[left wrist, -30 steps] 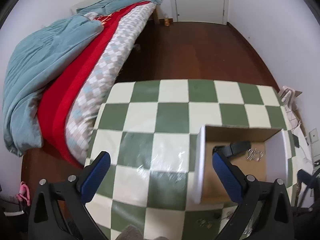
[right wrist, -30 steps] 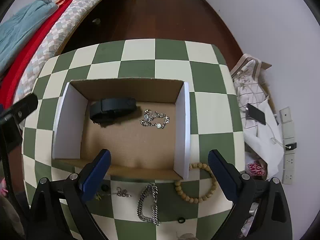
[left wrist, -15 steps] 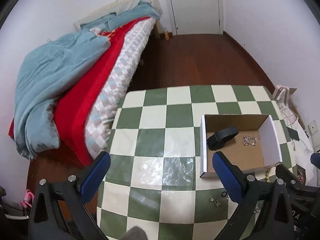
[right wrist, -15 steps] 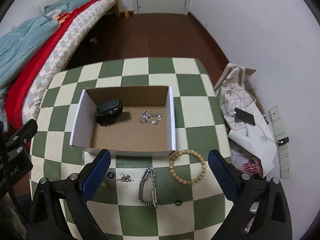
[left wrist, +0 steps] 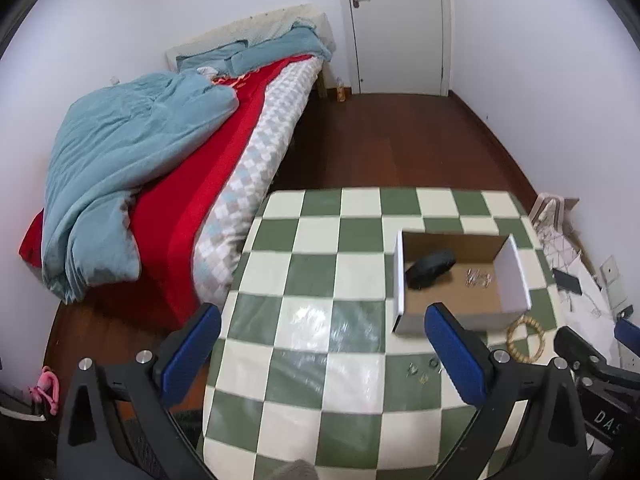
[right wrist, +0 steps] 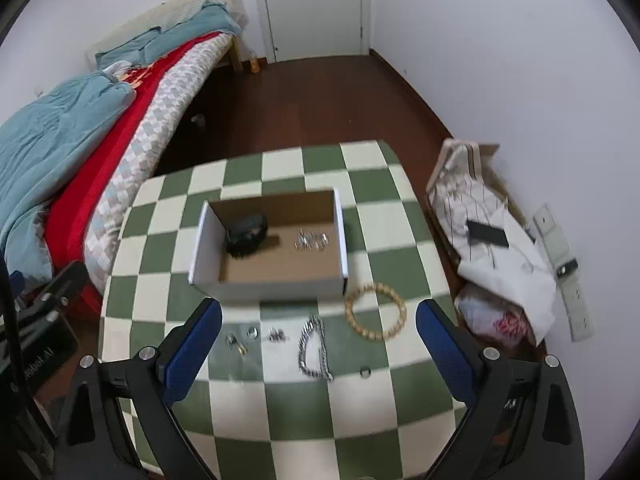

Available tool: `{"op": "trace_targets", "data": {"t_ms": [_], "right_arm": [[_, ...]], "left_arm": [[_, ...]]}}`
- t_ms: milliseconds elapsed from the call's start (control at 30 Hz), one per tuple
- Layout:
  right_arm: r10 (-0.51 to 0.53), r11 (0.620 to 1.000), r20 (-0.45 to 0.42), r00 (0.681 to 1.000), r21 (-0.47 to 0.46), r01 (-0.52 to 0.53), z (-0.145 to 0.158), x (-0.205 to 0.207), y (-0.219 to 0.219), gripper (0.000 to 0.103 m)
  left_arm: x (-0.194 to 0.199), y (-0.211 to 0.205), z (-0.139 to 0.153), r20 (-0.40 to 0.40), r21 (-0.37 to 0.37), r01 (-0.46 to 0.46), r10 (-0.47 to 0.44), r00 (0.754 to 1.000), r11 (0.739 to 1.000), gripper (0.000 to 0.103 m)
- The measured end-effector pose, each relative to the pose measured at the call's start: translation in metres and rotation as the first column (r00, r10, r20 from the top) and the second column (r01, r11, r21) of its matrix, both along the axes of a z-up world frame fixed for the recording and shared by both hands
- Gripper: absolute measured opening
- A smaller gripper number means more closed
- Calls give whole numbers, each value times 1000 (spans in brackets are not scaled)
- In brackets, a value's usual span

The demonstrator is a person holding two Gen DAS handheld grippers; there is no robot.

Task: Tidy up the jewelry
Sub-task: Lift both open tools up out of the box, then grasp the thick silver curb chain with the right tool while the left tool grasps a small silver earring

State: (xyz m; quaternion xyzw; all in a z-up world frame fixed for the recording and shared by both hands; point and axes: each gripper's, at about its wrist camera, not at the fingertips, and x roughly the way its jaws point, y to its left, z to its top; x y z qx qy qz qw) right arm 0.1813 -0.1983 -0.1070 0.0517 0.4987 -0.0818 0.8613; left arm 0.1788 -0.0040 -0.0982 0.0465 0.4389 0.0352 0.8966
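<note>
An open cardboard box point(right wrist: 276, 292) point(left wrist: 516, 272) stands on the green-and-white checked table point(right wrist: 360, 412) point(left wrist: 320, 364). It holds a black band point(right wrist: 246, 234) point(left wrist: 430, 267) and a thin silver chain point(right wrist: 311, 239) point(left wrist: 478, 279). In front of it lie a wooden bead bracelet point(right wrist: 376, 311) point(left wrist: 525, 338), a thick silver chain point(right wrist: 314, 348), small earrings point(right wrist: 276, 335) and rings point(right wrist: 236, 340). My right gripper point(right wrist: 318, 354) is open and empty above the front items. My left gripper point(left wrist: 320, 354) is open and empty over the table left of the box.
A bed point(left wrist: 168, 176) with blue duvet and red blanket lies left of the table. White bags and a phone point(right wrist: 486, 234) lie on the floor at right. A white door point(right wrist: 316, 8) is at the back. The other gripper shows at each view's edge.
Both grippers have pulled back and risen from the table, so the box and jewelry look smaller and more of the room shows. Nothing was grasped or moved.
</note>
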Motion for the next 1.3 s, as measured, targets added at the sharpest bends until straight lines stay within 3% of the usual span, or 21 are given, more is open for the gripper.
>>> {"op": "trace_targets", "data": {"t_ms": [167,267,333,567,633,733,800,833,1167,1233,1300], "right_arm": [[-43,997,-113,993,56,49,-53,-19,-17,97],[-49,995,-173,984,72,62,-91,-24,-23,72],[-43,995,-199,979,84,60,-116,-23,-24,64],[-23,992,-235,972,119,52,-171,-10,-13,63],[-10,992,-244,970,119,40,-180,-6,-6,63],[14,999,-227,974,35,-6,-188,-3,8,58],[40,999,-203,978,-17,-44,-191,-4,15,32],[43,999,-192,981,-26,-48,-190,-5,16,12],[-62,996,-220,974,45,74,-185,-31,-36,8],[-74,996,-222,972,40,85,-185,-33,-43,8],[-78,995,-224,971,38,88,-185,-34,-46,8]], "left_arm": [[-3,-2,-53,-113,44,19,-13,993,999,103],[0,-6,-91,-196,60,39,-26,980,997,103],[4,-9,-114,-258,50,53,-39,965,997,103],[13,-13,-157,-363,51,59,-36,931,997,103],[15,-12,-161,-372,48,51,-29,928,998,103],[17,-12,-165,-382,39,47,-28,924,998,103],[18,-15,-166,-386,36,56,-38,922,998,103],[18,-18,-167,-390,33,65,-47,920,997,103],[35,-52,-176,-396,-46,130,-138,908,990,102],[40,-59,-179,-396,-62,151,-163,904,987,99],[42,-66,-182,-400,-63,174,-185,898,983,84]]}}
